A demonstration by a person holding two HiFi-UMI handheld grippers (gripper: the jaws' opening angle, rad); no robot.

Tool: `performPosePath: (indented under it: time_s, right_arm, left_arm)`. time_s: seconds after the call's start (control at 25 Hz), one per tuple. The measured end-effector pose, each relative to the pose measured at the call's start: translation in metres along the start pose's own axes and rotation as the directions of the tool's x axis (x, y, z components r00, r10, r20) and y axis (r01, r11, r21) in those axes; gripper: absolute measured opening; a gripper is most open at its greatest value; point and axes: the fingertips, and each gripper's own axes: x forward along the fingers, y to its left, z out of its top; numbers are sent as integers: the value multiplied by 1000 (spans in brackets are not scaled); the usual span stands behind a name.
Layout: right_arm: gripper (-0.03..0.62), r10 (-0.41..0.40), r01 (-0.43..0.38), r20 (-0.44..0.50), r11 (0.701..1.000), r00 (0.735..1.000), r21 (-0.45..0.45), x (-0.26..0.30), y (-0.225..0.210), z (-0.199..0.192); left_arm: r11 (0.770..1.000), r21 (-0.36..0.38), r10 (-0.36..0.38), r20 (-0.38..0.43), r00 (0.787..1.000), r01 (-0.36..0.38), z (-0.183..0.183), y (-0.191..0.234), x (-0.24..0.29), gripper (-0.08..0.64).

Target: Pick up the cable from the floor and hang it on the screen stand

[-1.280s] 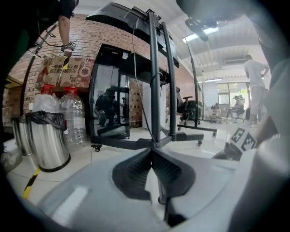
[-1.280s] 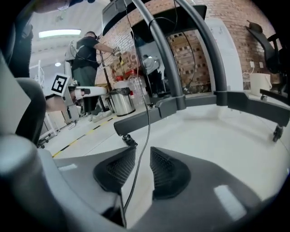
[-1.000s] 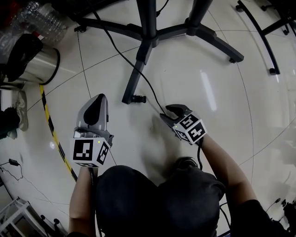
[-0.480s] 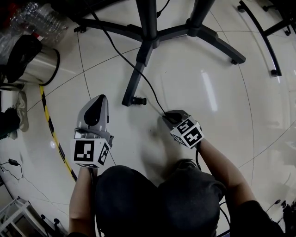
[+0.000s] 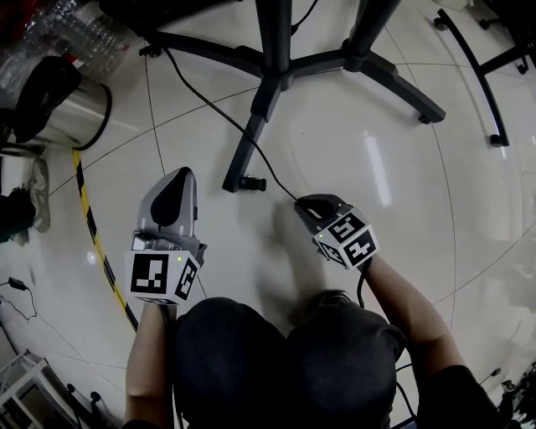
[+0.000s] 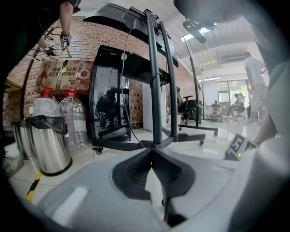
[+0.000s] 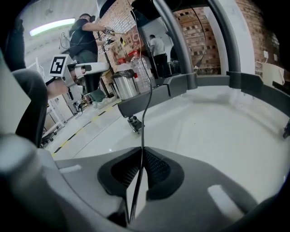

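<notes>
A thin black cable (image 5: 251, 142) runs across the pale tiled floor from under the black screen stand (image 5: 272, 50) to my right gripper (image 5: 308, 204). That gripper's jaws have just been closing, and the cable (image 7: 146, 104) now sits pinched between its pads (image 7: 156, 165), rising taut toward the stand. My left gripper (image 5: 177, 180) hovers to the left, apart from the cable. In the left gripper view its jaws meet at the tips (image 6: 152, 152) with nothing between them, and the stand's pole (image 6: 154, 90) rises straight ahead.
A steel bin (image 5: 71, 113) with a black liner stands at the far left beside plastic bottles (image 5: 67, 25). Yellow-black tape (image 5: 92, 235) runs along the floor on the left. A stand leg ends in a caster (image 5: 249, 182). Another black frame base (image 5: 481, 75) lies at the right.
The right gripper's jaws went from wide open to closed on the cable, and the gripper rose slightly. The left gripper kept still.
</notes>
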Motion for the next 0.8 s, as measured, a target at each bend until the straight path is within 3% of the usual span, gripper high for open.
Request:
performPosePath:
  time_s: [0.2,0.44,0.8]
  right_arm:
    - [25,10,-7,62,999,998,-44,-21,8,38]
    - [25,16,-6,128,997,992,-78,-70,27,94]
    - [21,65,-51,293,997,954,-56,-193,91,223]
  left_arm:
    - [1000,22,-5,54,999,4,34,-9,-1,6]
    - [1000,-6,-1,78,997,1,85,-23,-10,6]
    - [999,-8,-38,102,994,39,208,-49,-62,6]
